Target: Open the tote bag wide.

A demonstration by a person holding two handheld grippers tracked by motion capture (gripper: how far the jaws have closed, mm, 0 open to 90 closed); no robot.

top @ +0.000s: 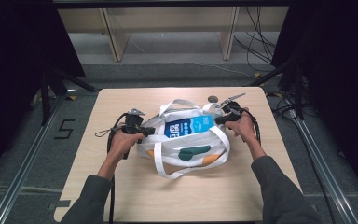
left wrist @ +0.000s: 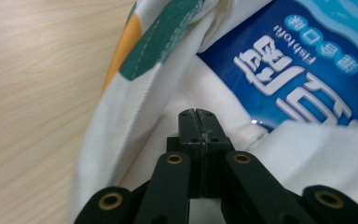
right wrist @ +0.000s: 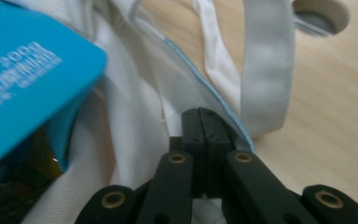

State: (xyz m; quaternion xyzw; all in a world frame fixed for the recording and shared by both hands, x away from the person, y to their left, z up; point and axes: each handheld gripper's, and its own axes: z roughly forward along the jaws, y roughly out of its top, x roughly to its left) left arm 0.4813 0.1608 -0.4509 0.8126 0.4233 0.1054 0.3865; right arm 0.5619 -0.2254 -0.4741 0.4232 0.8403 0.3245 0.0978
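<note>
Both arms were in, a gripper in each hand, jaws pressed together.

The left hand (top: 121, 142) reached in from the bottom left, its forearm angled up and inward, holding the left gripper (top: 145, 131) pointed right, jaws closed tight on white cloth. The right hand (top: 242, 125) came up from the bottom right in a dark sleeve, the right gripper (top: 218, 121) aimed left, its jaws likewise clamped together on cloth.
</note>
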